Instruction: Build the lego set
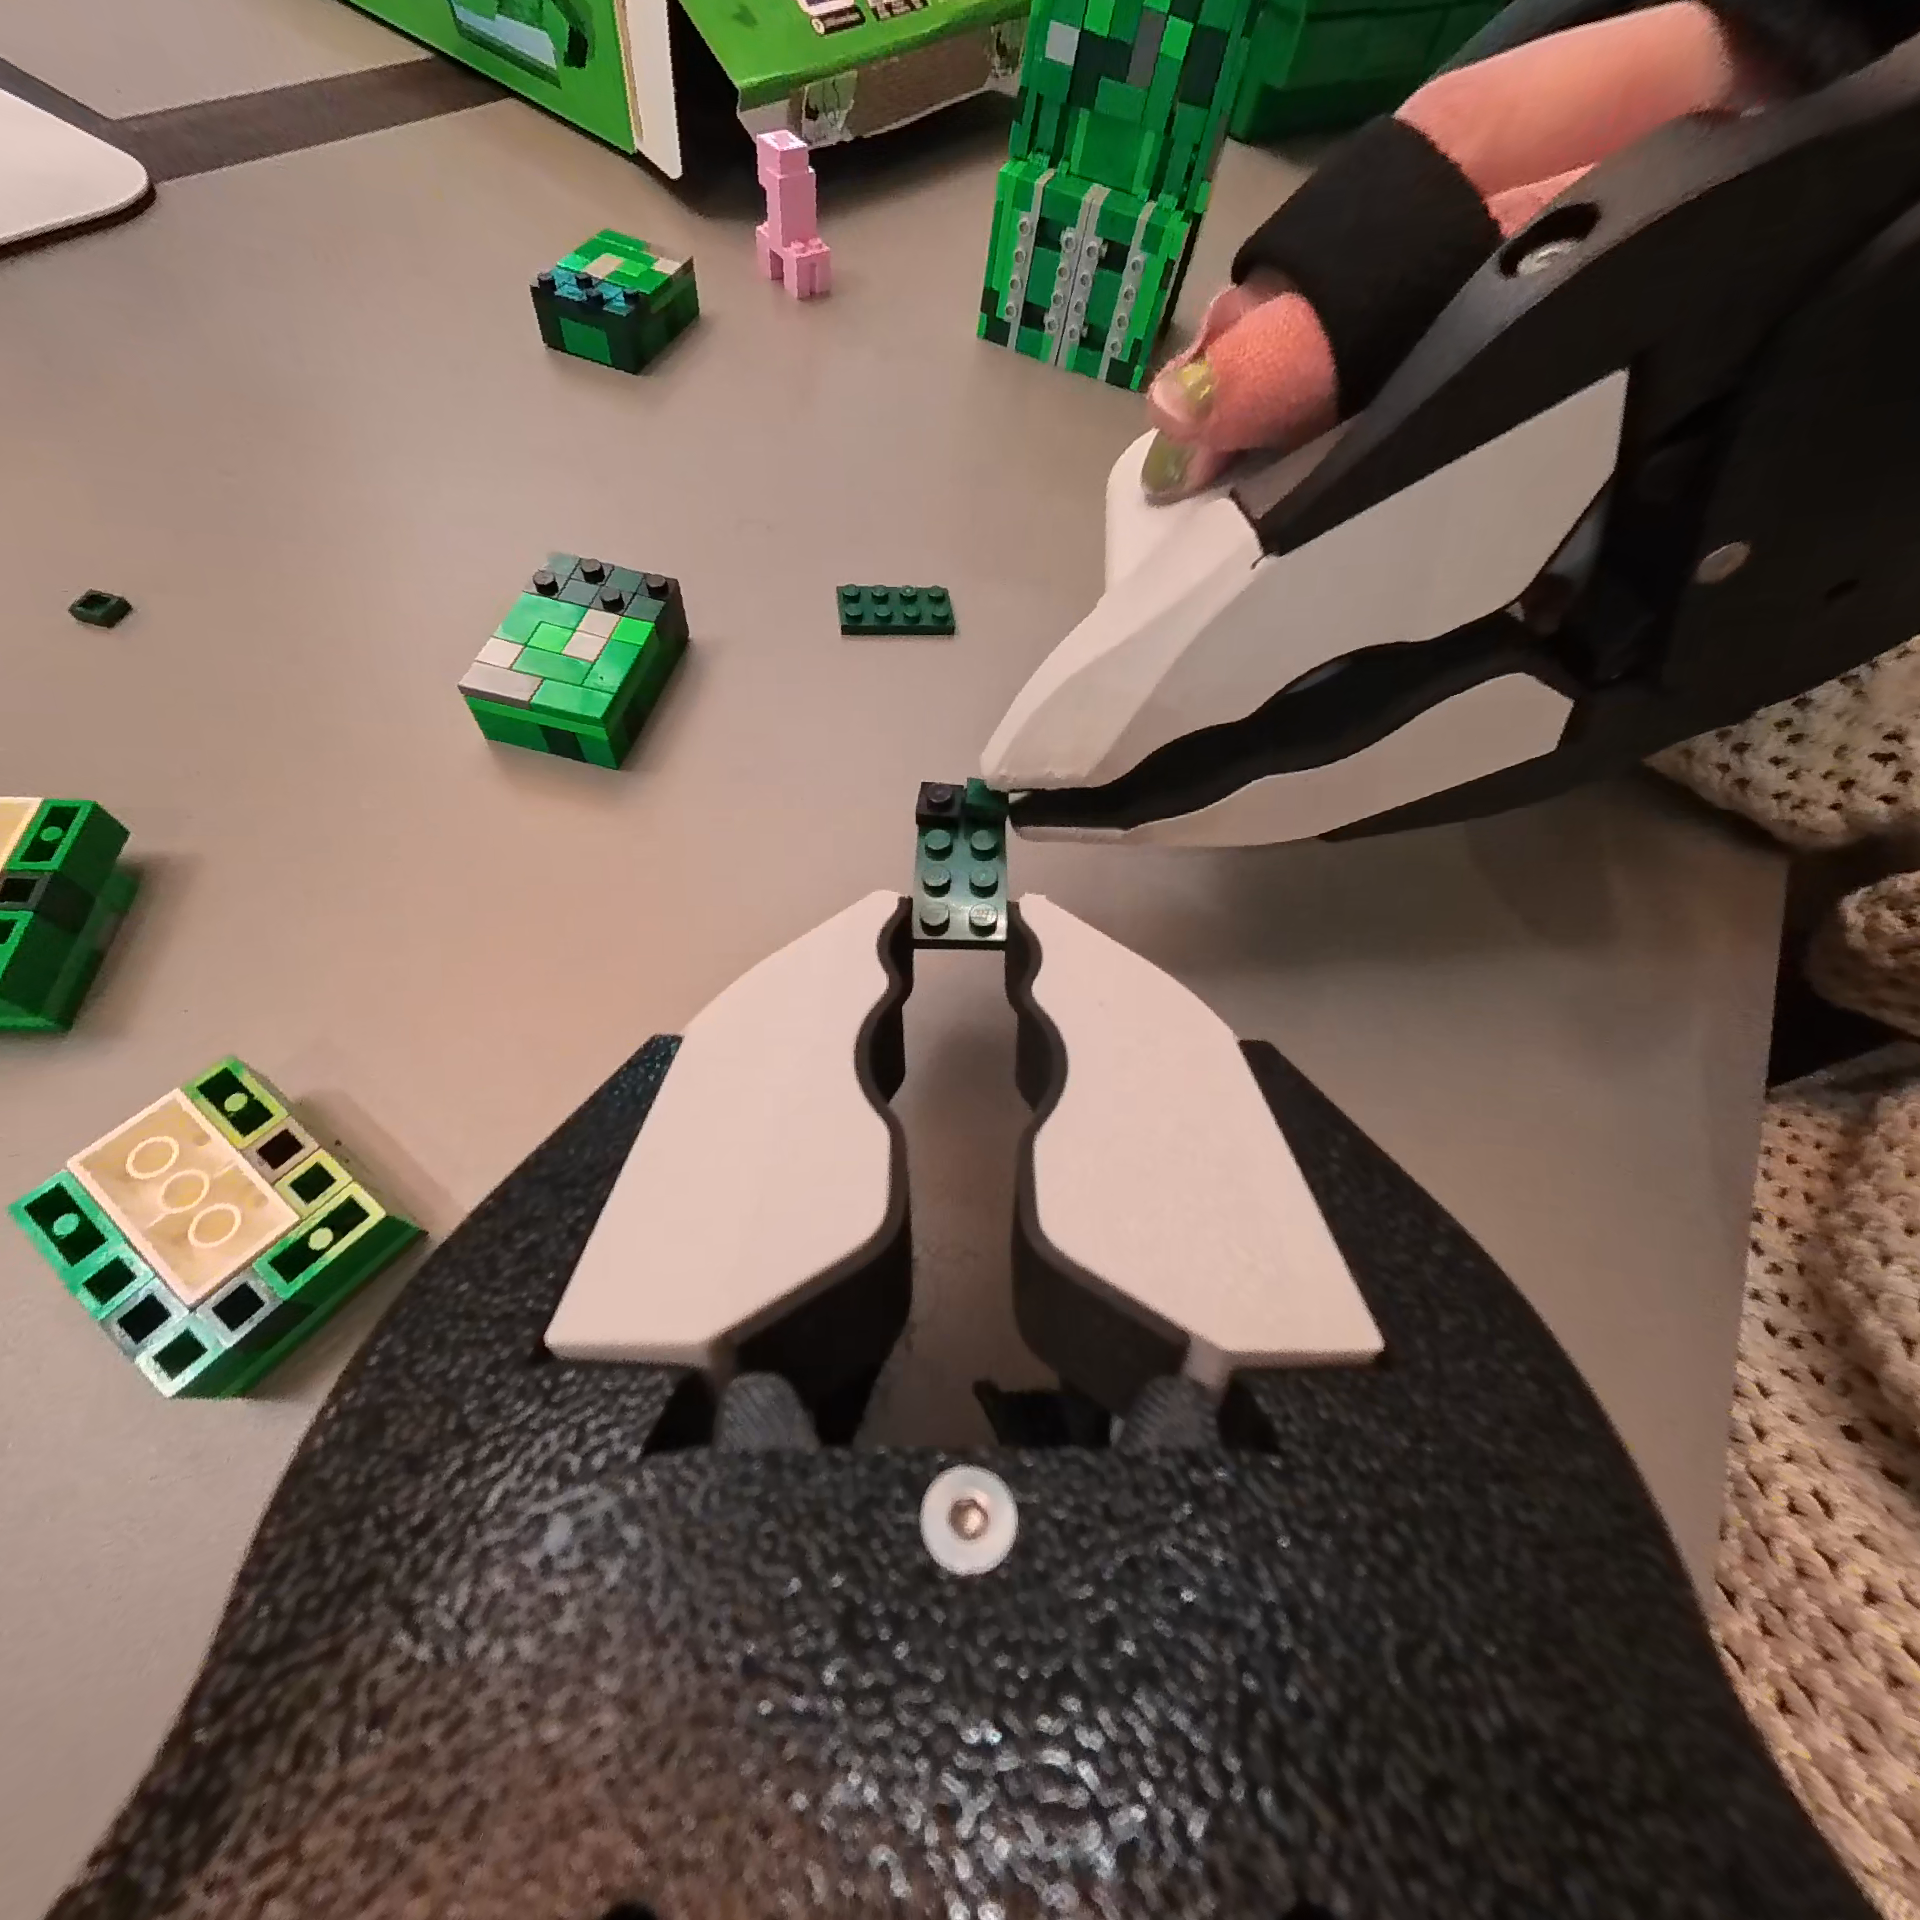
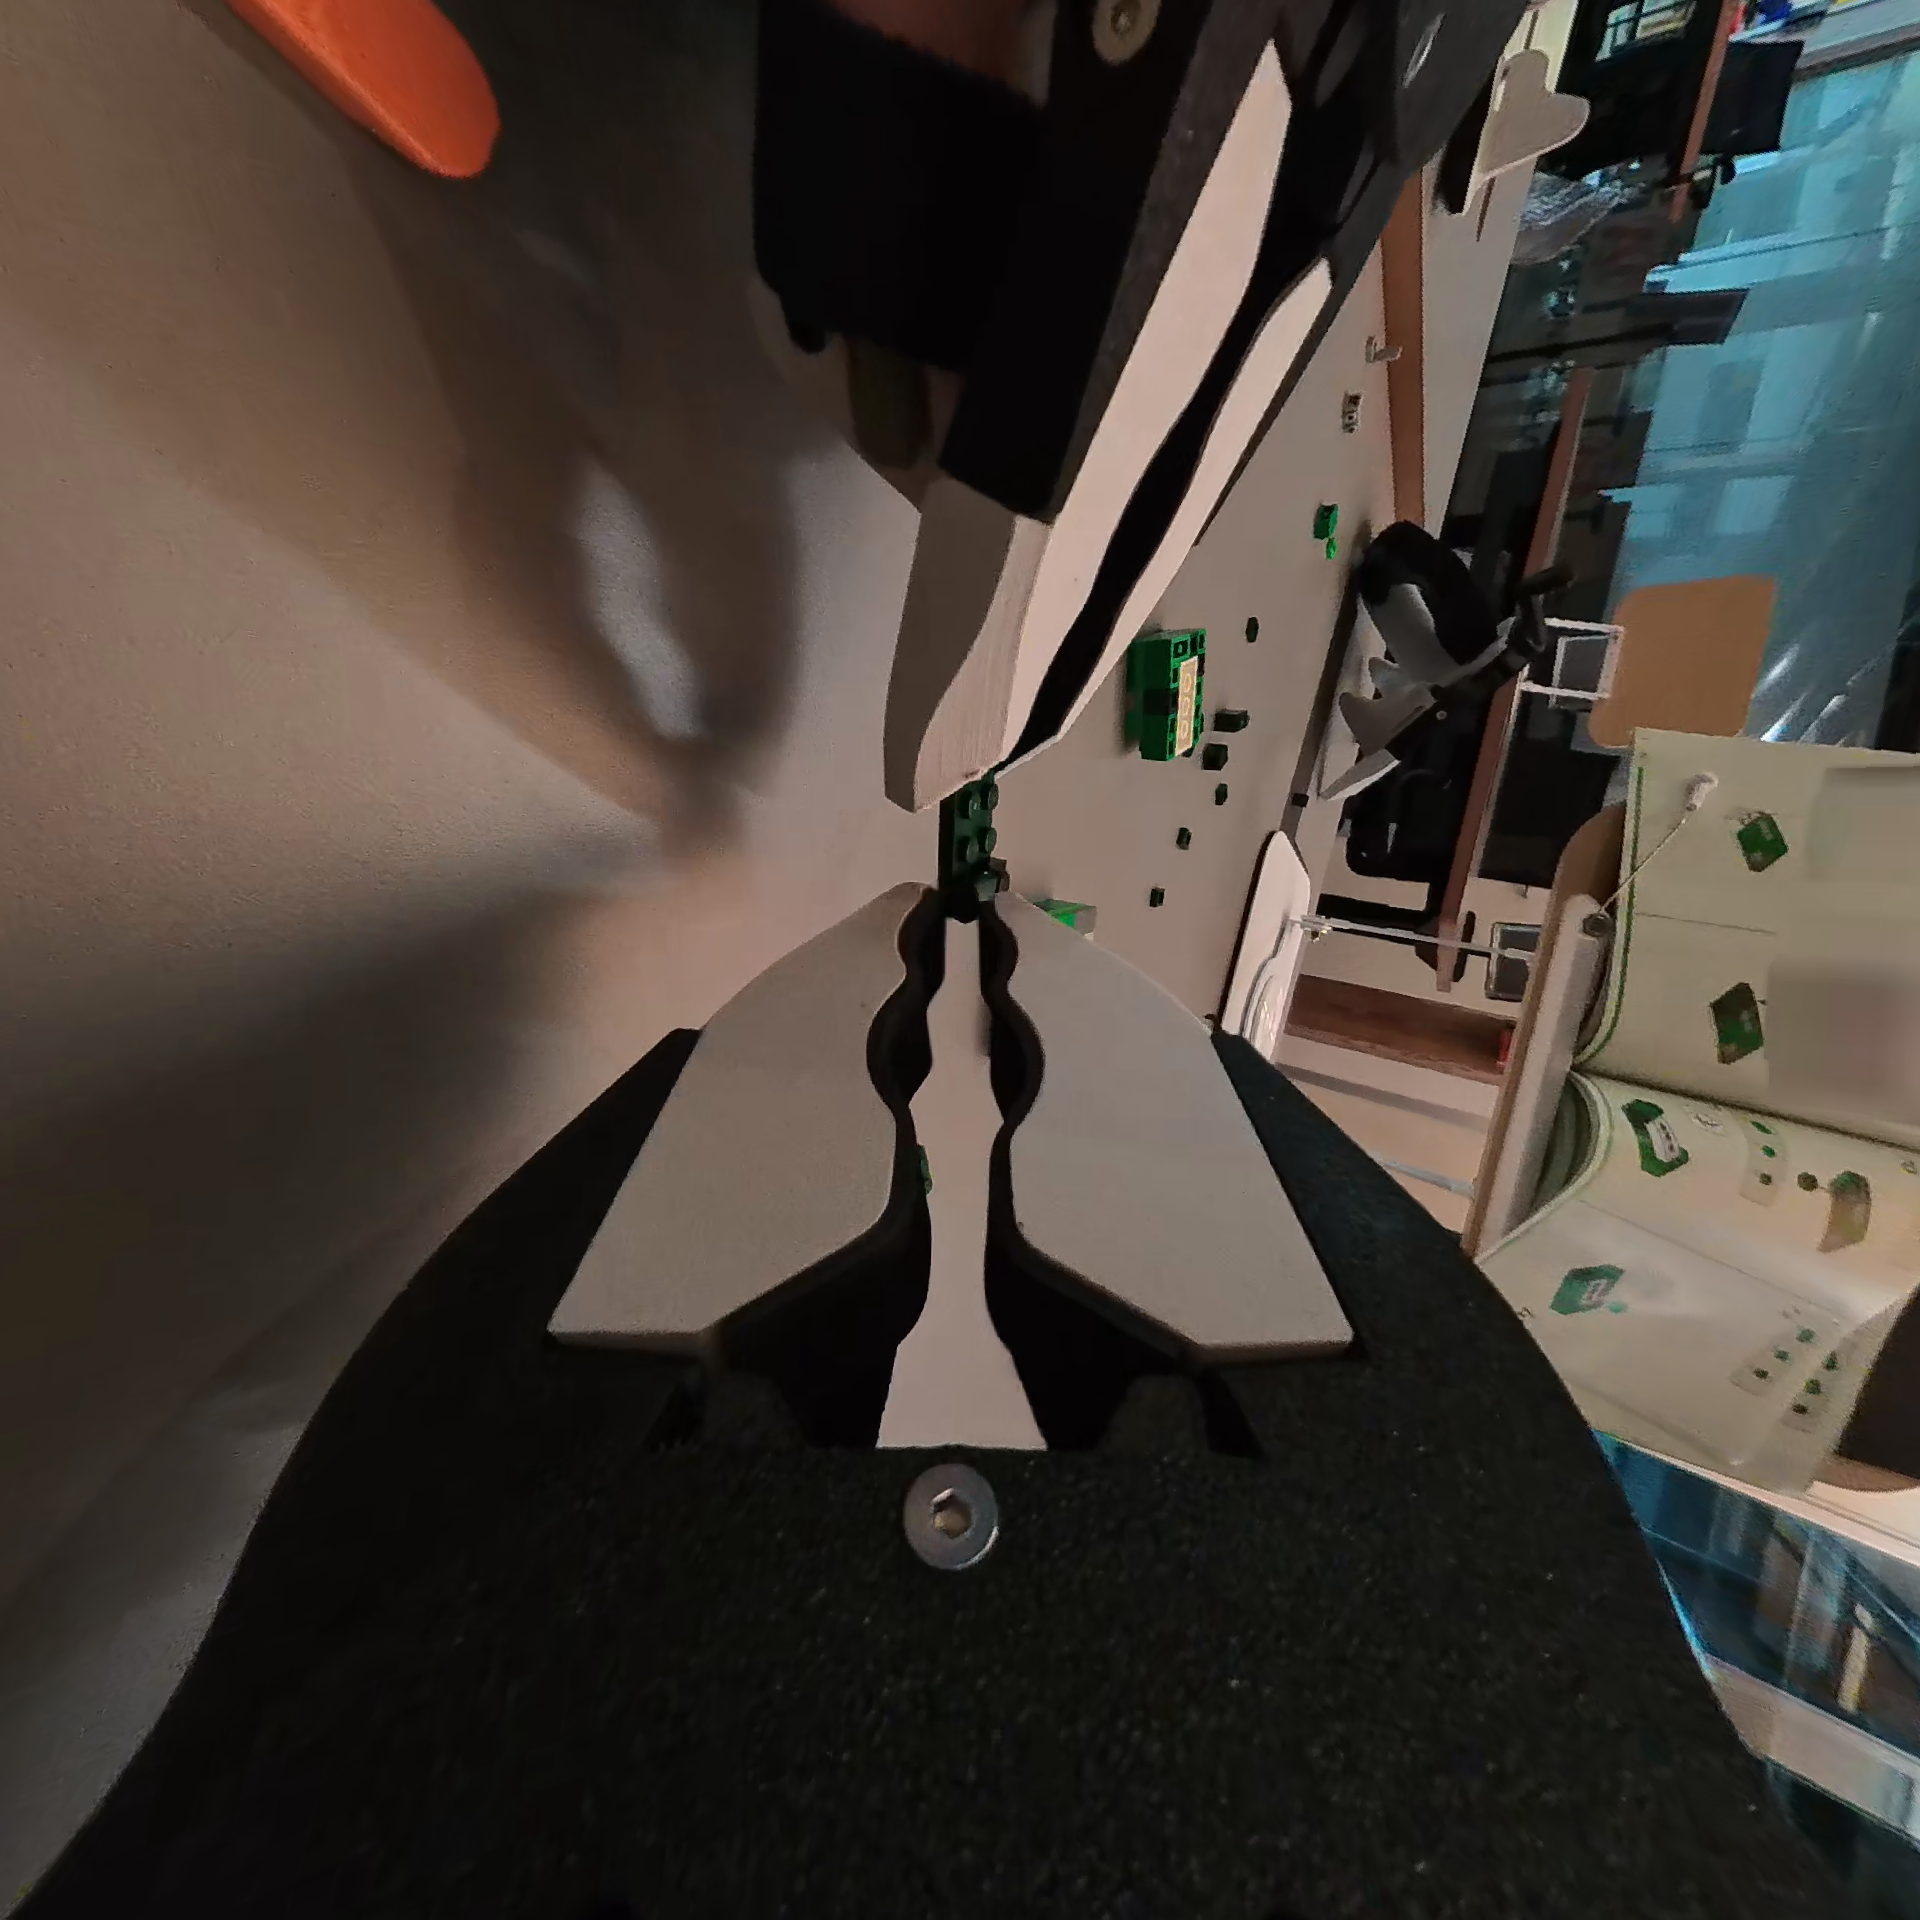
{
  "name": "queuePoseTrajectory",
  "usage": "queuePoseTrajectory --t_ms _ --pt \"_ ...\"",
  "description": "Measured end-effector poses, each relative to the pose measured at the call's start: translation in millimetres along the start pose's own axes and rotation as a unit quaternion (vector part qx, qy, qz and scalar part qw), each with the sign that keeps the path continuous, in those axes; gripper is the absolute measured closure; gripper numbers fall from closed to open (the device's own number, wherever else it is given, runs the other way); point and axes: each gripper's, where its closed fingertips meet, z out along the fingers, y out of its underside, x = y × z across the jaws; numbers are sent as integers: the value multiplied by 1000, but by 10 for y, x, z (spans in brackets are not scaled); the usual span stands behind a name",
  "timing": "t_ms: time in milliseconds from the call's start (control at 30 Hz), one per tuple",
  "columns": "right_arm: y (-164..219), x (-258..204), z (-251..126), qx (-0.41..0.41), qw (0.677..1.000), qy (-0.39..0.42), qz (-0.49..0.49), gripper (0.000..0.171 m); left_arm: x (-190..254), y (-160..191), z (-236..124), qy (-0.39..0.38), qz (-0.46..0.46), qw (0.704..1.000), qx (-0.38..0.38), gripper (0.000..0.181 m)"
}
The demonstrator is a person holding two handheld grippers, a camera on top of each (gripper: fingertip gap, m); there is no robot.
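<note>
My left gripper [image 1: 961,912] is shut on the near end of a dark green plate [image 1: 961,871] and holds it above the grey table [image 1: 364,468]. A small black piece [image 1: 940,800] sits on the plate's far end. My right gripper [image 1: 1006,798] comes in from the right, shut on a small dark green piece [image 1: 977,792] beside the black one. In the right wrist view the plate [image 2: 964,836] shows edge-on between my right gripper [image 2: 961,914] below and the left gripper [image 2: 982,777] above.
On the table lie a loose dark green plate [image 1: 896,610], green block assemblies [image 1: 577,660] [image 1: 613,301] [image 1: 208,1236] [image 1: 52,914], a pink figure [image 1: 790,218], a tall green build [image 1: 1101,187] and a green box [image 1: 727,52]. The table edge and cream knitted fabric [image 1: 1818,1455] are at right. Both grippers' tips are close together, under 4 cm apart.
</note>
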Motion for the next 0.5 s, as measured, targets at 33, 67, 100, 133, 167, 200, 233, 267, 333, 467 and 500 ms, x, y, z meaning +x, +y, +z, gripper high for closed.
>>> queuePoseTrajectory --t_ms 33,67,100,133,167,200,233,267,333,467,500 --pt "-2 -4 -1 1 1000 -1 0 164 -1 -1 -1 0 0 1000 0 166" --pt "-3 -4 -1 2 1000 0 1 164 -1 -2 -1 0 -1 1000 1 166" --pt "-2 -7 1 3 1000 -1 2 162 -2 -4 -3 0 -2 1000 2 166" --pt "-3 -10 3 3 1000 -1 2 161 -4 -5 -4 0 -3 1000 2 166" --pt "-3 -9 6 3 1000 1 3 160 -5 -7 -5 1 -3 1000 3 166" --pt "-2 -8 10 4 1000 3 6 158 -5 -10 -7 2 -4 1000 4 166" --pt "3 -6 16 3 1000 4 14 155 -7 -14 -11 2 -6 1000 6 166" --pt "8 -2 18 4 1000 5 25 152 -11 -18 -14 2 -8 1000 8 166" --pt "13 36 13 11 999 21 47 148 -19 -27 -23 4 -15 1000 12 166" --pt "-15 136 -8 34 993 74 87 143 -29 -43 -37 10 -27 999 19 166" --pt "-21 152 -3 35 991 89 88 143 -32 -47 -40 11 -29 999 21 166"
